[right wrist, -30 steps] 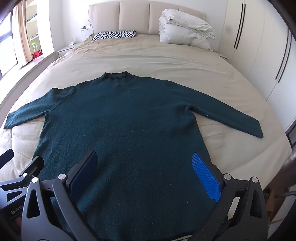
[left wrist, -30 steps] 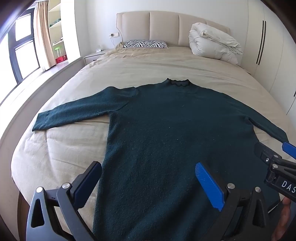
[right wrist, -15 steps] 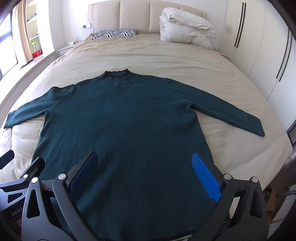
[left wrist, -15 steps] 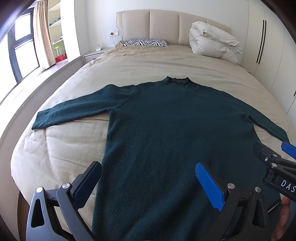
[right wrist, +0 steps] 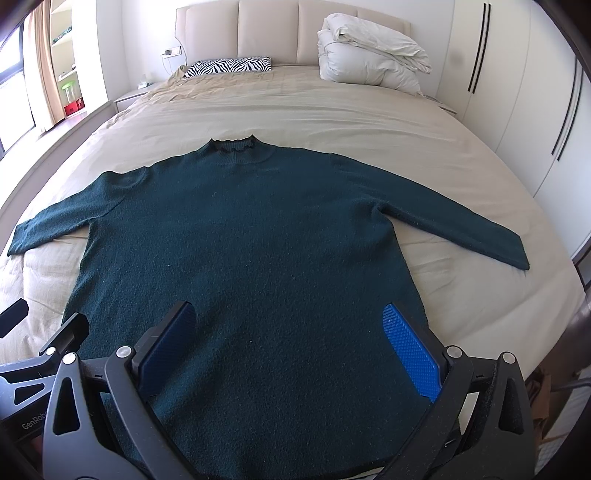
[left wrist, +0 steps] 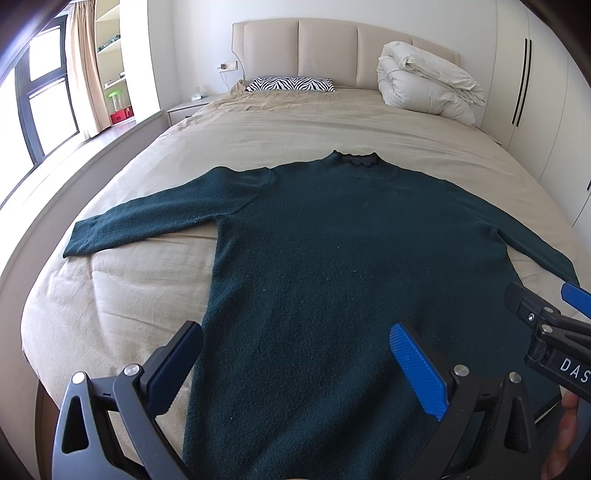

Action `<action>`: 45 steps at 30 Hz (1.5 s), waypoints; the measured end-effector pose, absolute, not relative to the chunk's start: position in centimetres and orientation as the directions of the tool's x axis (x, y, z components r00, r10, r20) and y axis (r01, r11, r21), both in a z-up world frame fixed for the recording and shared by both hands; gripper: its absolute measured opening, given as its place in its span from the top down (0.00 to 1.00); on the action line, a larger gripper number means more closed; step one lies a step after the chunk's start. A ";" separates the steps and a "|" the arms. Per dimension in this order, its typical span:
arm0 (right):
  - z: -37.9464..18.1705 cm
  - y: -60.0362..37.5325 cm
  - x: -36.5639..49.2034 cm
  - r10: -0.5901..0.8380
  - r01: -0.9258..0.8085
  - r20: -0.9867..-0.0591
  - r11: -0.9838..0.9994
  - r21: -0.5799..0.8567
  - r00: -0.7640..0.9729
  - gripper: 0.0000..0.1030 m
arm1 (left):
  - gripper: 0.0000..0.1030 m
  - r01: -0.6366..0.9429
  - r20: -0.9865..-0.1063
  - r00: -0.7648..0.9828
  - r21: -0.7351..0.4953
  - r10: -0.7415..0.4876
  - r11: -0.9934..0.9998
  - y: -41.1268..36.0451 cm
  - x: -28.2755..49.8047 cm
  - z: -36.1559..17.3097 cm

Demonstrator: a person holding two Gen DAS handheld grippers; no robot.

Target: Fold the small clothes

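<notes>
Both jaw pairs stand wide apart and hold nothing: the left gripper [left wrist: 295, 363] and right gripper [right wrist: 290, 339] hover above the hem end of the dark green knitted sweater [right wrist: 236, 243], spread flat ahead of them on the beige bed sheet [right wrist: 332, 118]. Folding looks unstarted; next, each should probably reach forward for a sleeve.

Your sweater [right wrist: 236, 251] is matt, fuzzy dark-green knit, lying on a bed [right wrist: 369, 122] of soft, faintly creased beige cloth. At 12 o'clock the headboard [right wrist: 273, 26] looks like smooth padded upholstery, the duvet [right wrist: 369, 55] puffy white fabric. Your left gripper [left wrist: 295, 362] and right gripper [right wrist: 291, 343] are matt black plastic with ribbed blue pads [right wrist: 410, 350] and shiny metal screws.
</notes>
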State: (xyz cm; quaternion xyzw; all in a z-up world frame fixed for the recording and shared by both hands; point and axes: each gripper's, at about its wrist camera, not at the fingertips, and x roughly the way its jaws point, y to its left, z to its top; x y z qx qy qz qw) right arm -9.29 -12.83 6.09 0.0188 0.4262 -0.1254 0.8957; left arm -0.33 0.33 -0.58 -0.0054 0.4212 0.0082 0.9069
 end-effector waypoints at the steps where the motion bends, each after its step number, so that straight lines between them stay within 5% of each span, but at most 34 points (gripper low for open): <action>1: 6.1 -12.8 -9.3 -0.208 0.241 -0.768 0.968 -0.072 0.605 0.00 | 0.00 -0.019 -0.764 0.645 -0.004 0.009 1.000 0.4 -0.3 -0.6; 45: 5.3 -12.5 -9.2 -0.202 0.232 -0.779 0.970 -0.075 0.594 0.00 | 0.00 -0.016 -0.767 0.642 -0.005 0.006 1.000 0.3 -0.5 -1.0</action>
